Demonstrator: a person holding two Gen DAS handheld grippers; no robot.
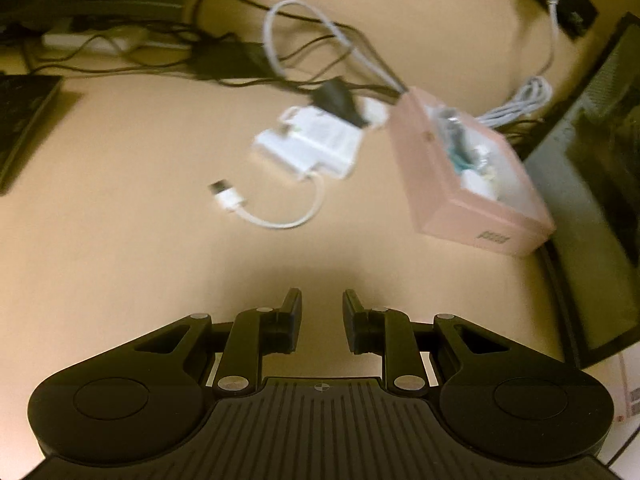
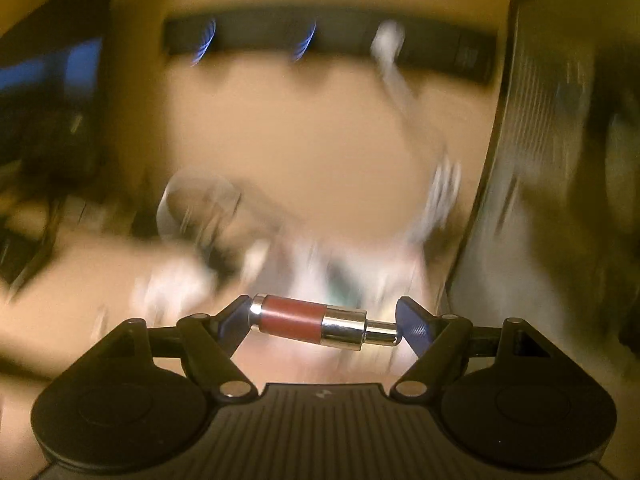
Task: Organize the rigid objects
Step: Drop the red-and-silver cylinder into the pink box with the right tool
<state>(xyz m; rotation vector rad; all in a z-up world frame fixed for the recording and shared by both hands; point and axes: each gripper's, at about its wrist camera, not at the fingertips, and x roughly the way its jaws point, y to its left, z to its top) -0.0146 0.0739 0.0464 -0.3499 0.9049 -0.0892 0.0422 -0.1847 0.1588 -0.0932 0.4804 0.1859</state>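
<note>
The right gripper (image 2: 325, 322) pinches a small red and silver cylinder (image 2: 316, 322) end to end: its fingers (image 2: 414, 326) press on the two tips, so the piece lies crosswise between them, the narrow silver stub toward the right finger. Beyond it the right wrist view is smeared by blur. A pale pink shape just past the cylinder may be the box, but I cannot tell. Farther off lies the tan desk (image 2: 320, 128), with a long black power strip (image 2: 332, 38) at its far edge and a white plug (image 2: 386, 42) pushed into it.

The left gripper (image 1: 322, 310) holds nothing; its fingers (image 1: 292, 312) stand a little apart with bare desk showing through the gap. Ahead of them on the desk lies a white USB cable (image 1: 276, 208), its plug end pointing left and its loop running back to a white adapter block (image 1: 310, 144). A black plug (image 1: 338, 98) rests against the far side of that block. To the right of the block, near it, sits an open pink box (image 1: 464, 176), tilted in this view, with small white and greenish items inside that are too blurred to name. Black and white cords (image 1: 304, 48) tangle behind the block and box. A dark screen or panel (image 1: 596, 184) stands just right of the box.
</note>
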